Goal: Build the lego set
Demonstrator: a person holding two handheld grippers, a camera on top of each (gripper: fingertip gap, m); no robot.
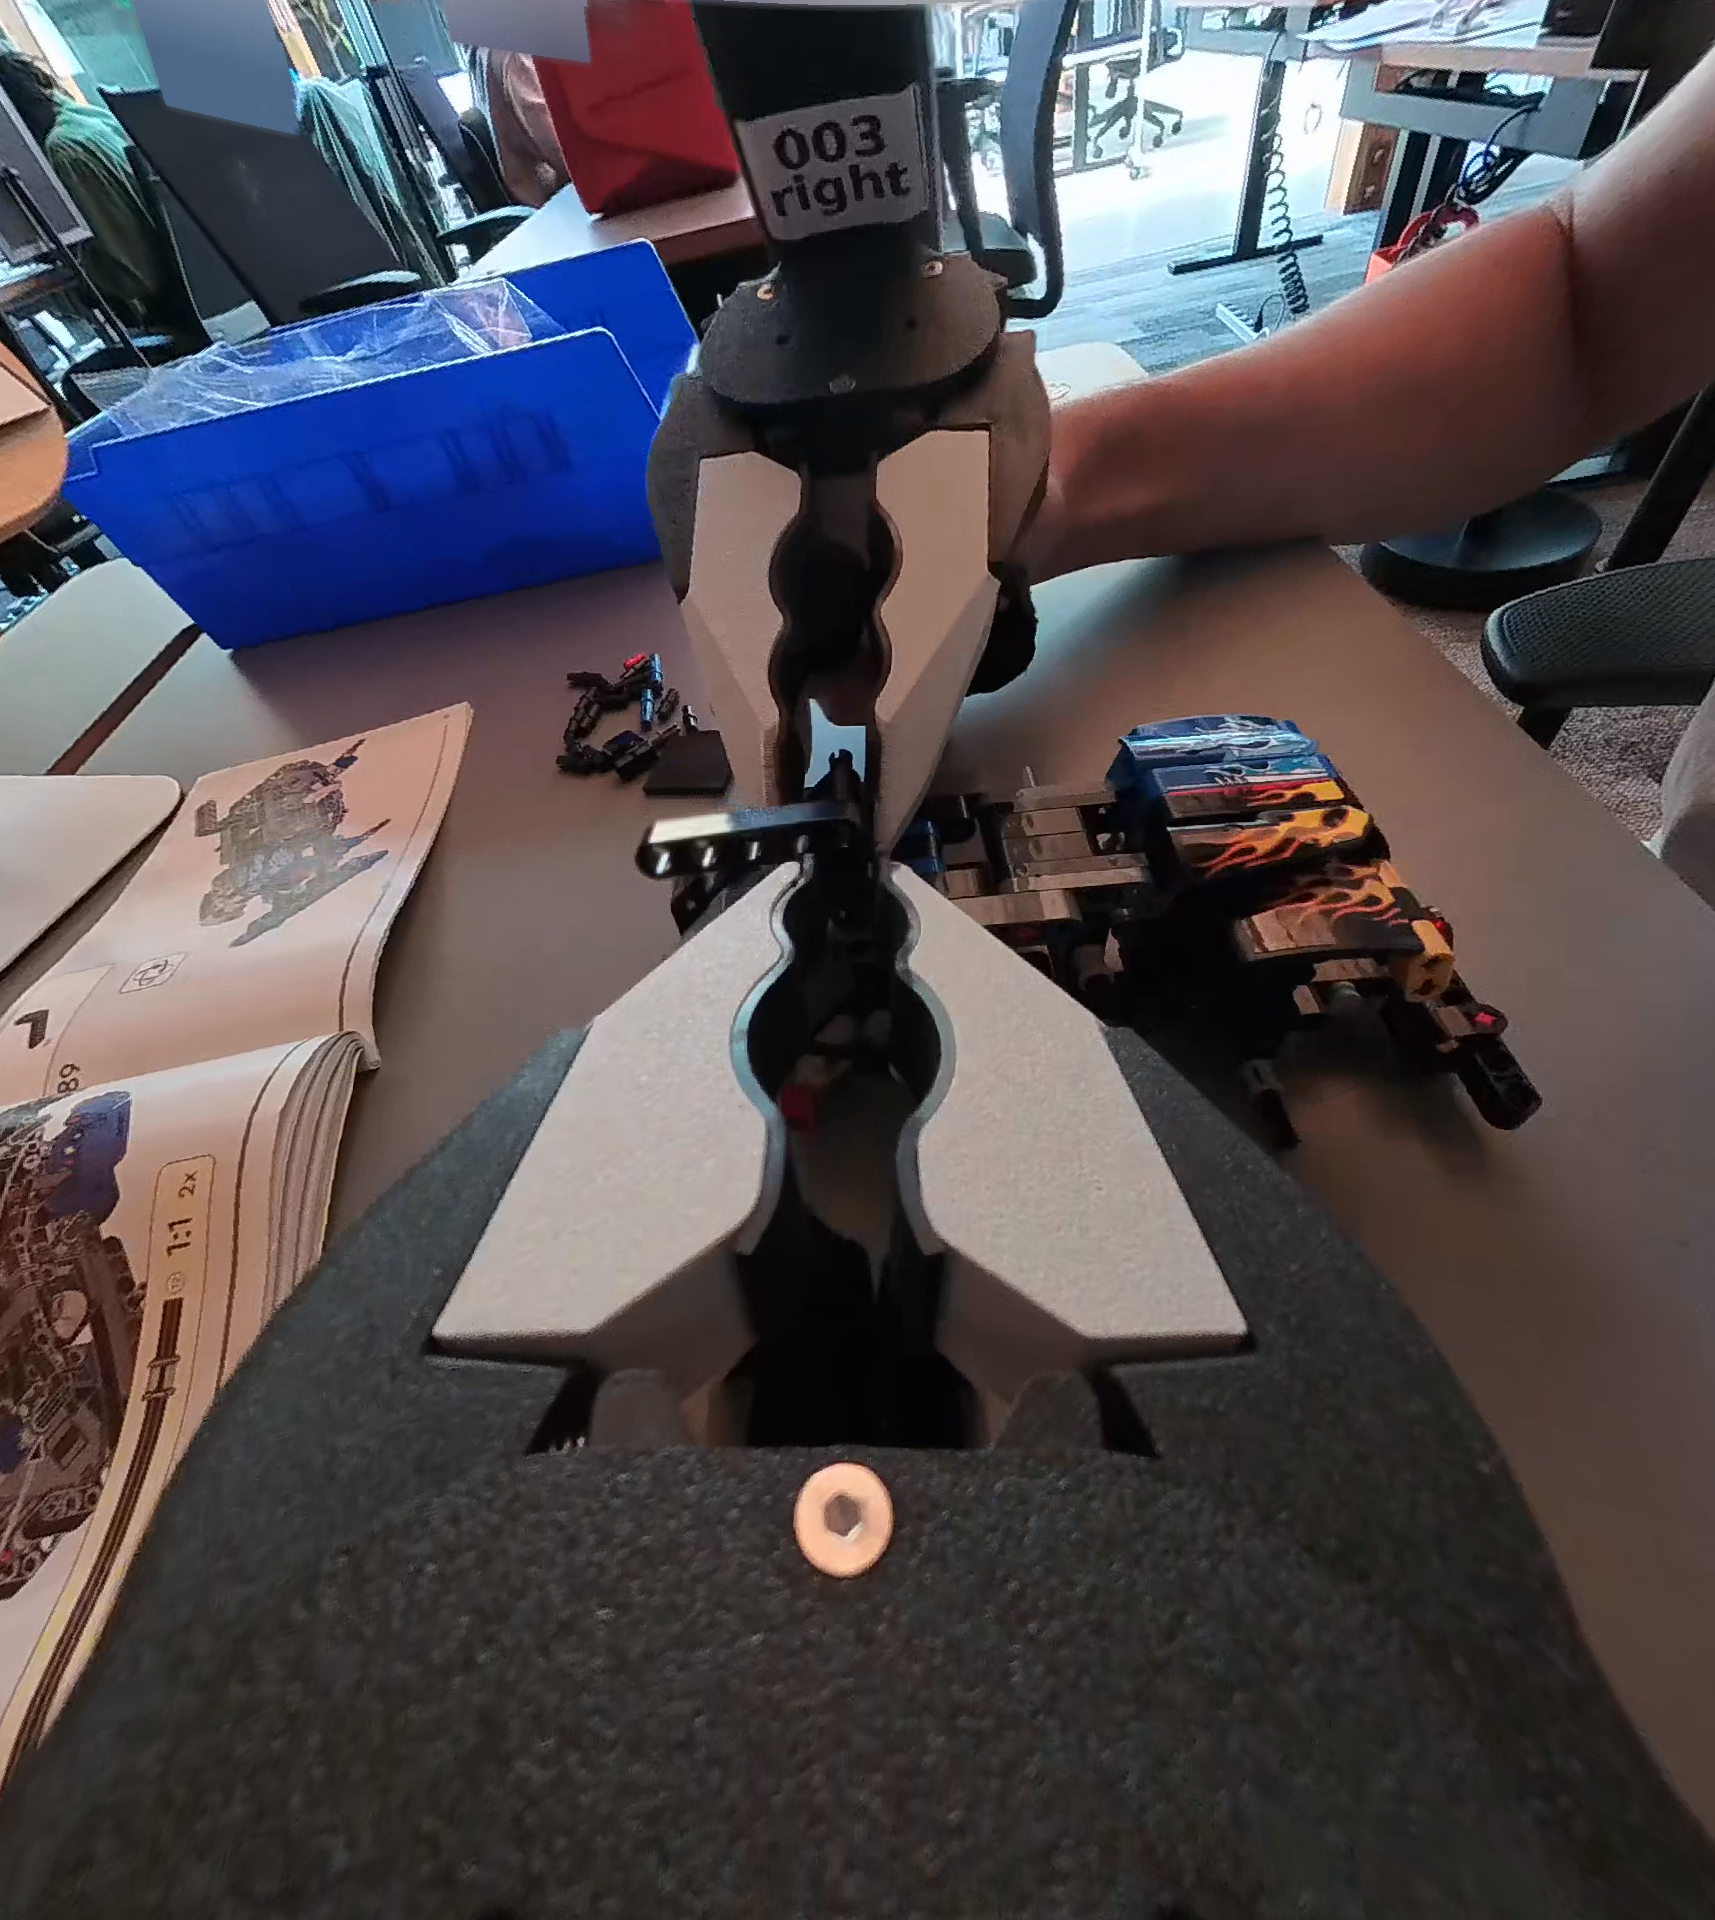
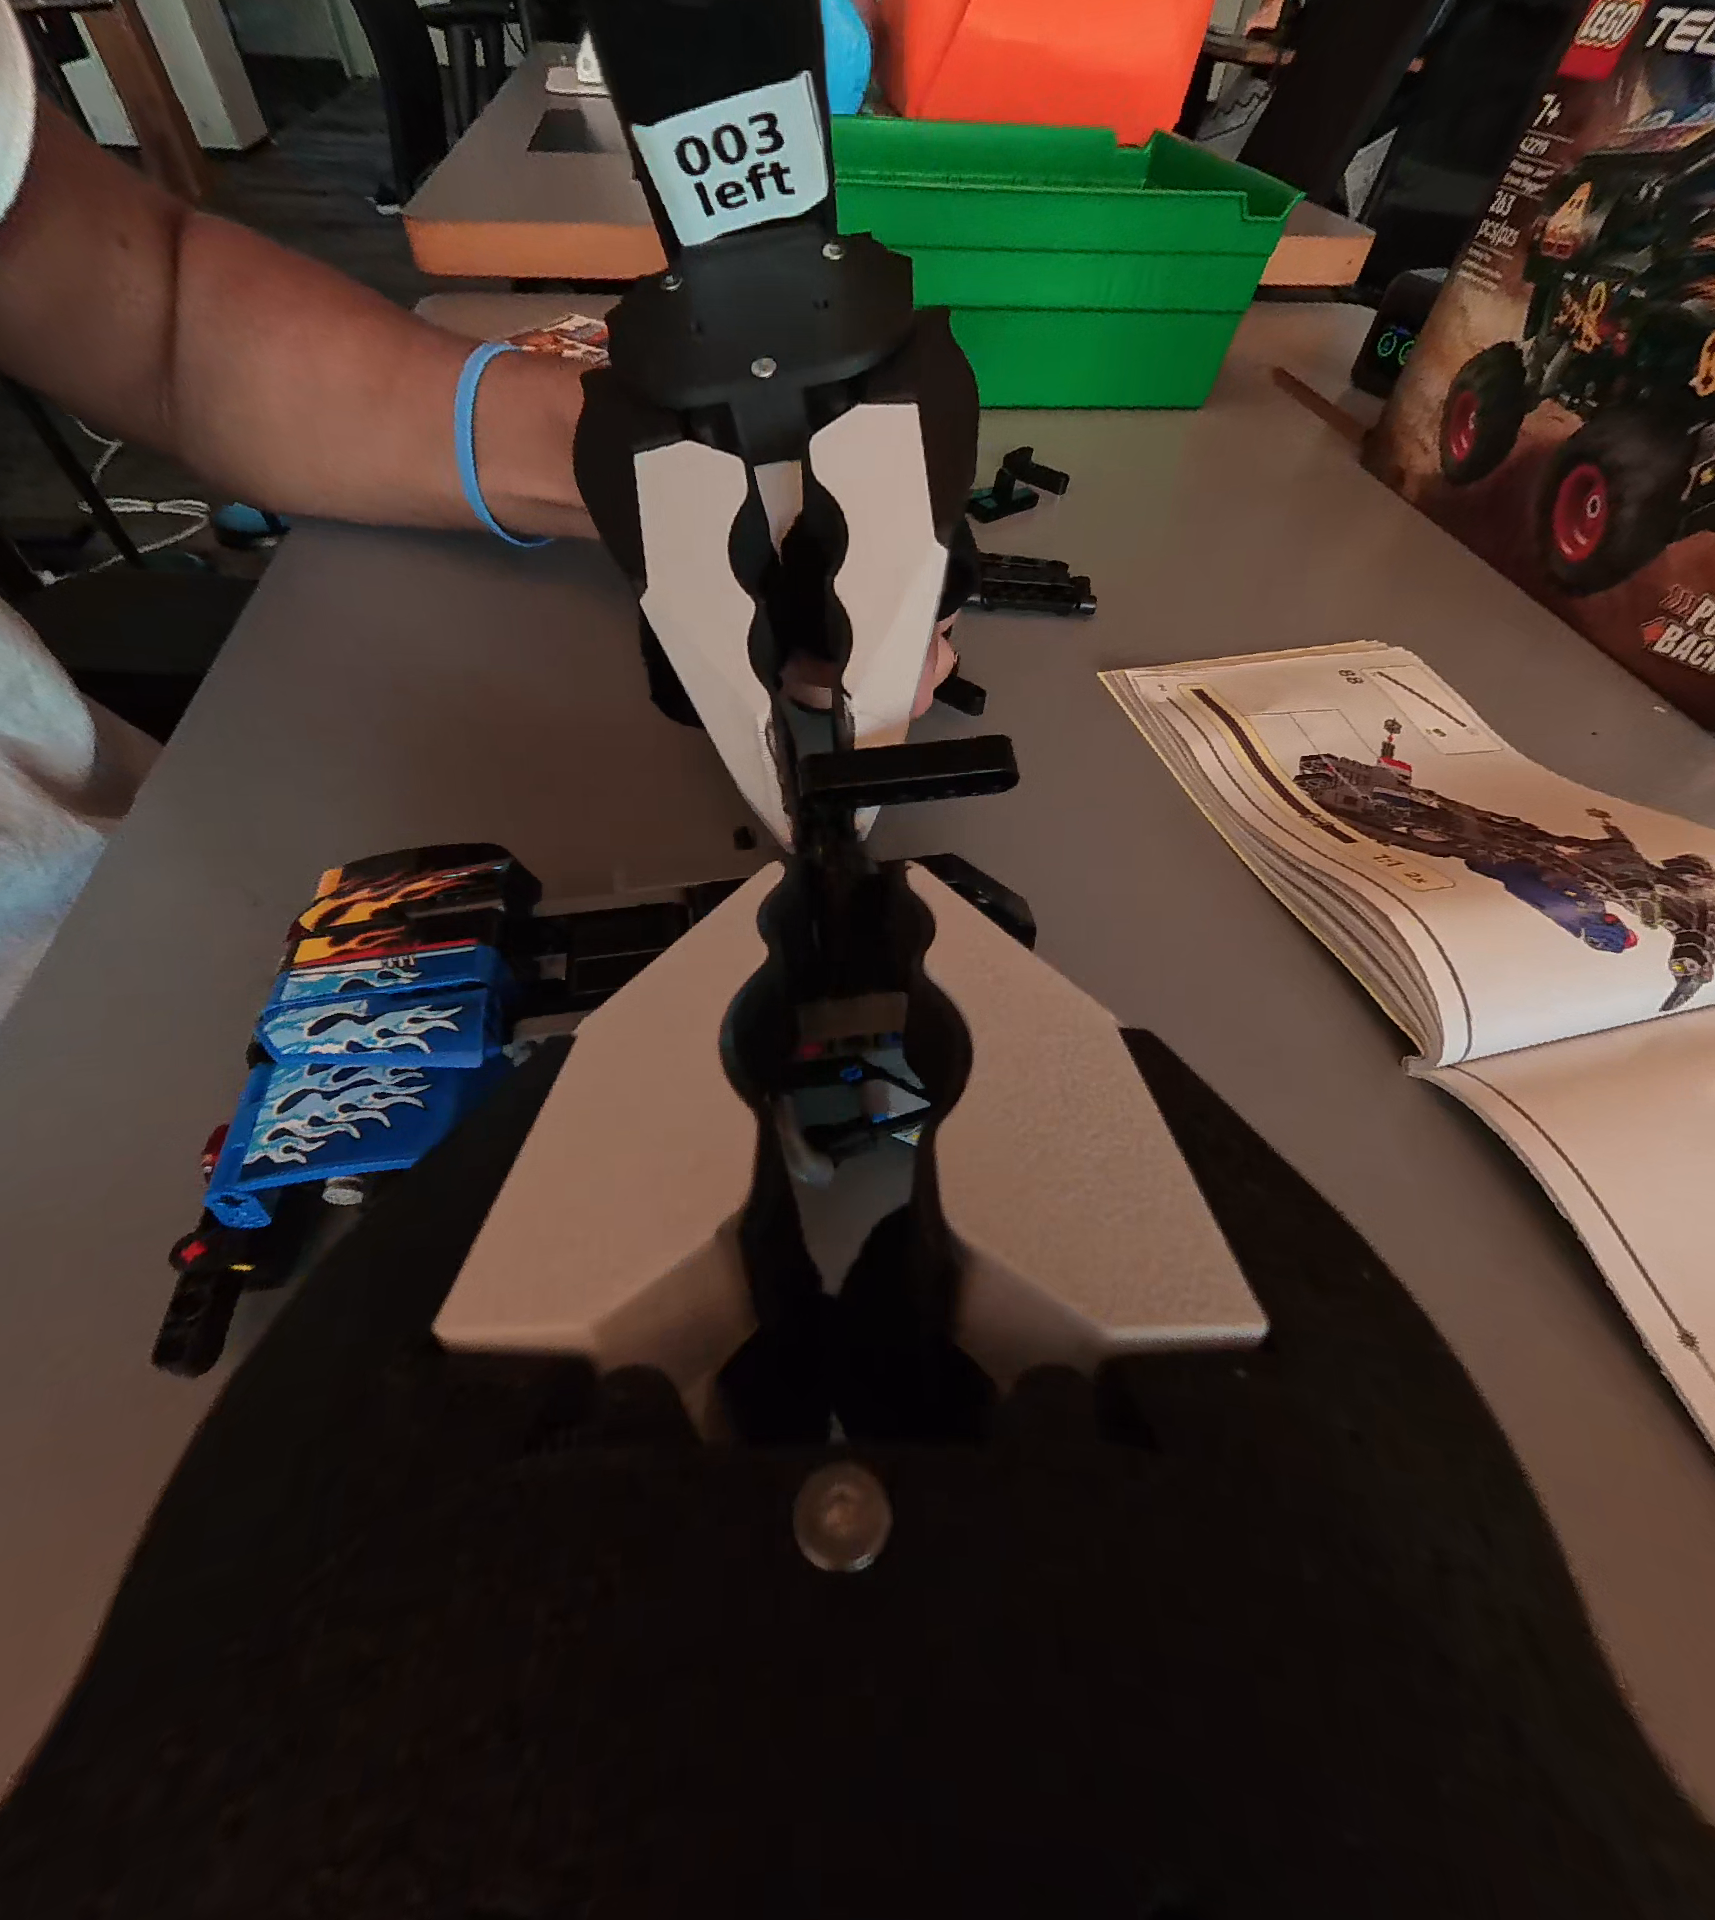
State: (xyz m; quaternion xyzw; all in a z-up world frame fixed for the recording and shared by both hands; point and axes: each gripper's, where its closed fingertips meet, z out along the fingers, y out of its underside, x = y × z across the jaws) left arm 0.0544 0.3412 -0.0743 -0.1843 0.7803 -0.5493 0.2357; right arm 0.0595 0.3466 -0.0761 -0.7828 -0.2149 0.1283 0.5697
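My left gripper (image 1: pixel 837 883) and right gripper (image 1: pixel 832 816) meet tip to tip above the grey table (image 1: pixel 479 665). Both are shut on one small black lego assembly. Its black holed beam (image 1: pixel 739 844) sticks out sideways at the tips. In the right wrist view the beam (image 2: pixel 910 774) juts right, beside the left gripper (image 2: pixel 811 821) and just above the right gripper (image 2: pixel 837 873). The part-built truck (image 1: pixel 1248 883), with blue wave and orange flame panels, lies on the table under and beside the grippers. It also shows in the right wrist view (image 2: pixel 385 1029).
An open instruction booklet (image 1: pixel 209 935) lies left of the grippers and shows in the right wrist view (image 2: pixel 1507 883). Loose small black parts (image 1: pixel 624 727) lie behind it. A blue bin (image 1: pixel 365 499), a green bin (image 2: pixel 1061 260) and the set's box (image 2: pixel 1642 364) stand at the table's edges. My left and right fingertips are right by each other.
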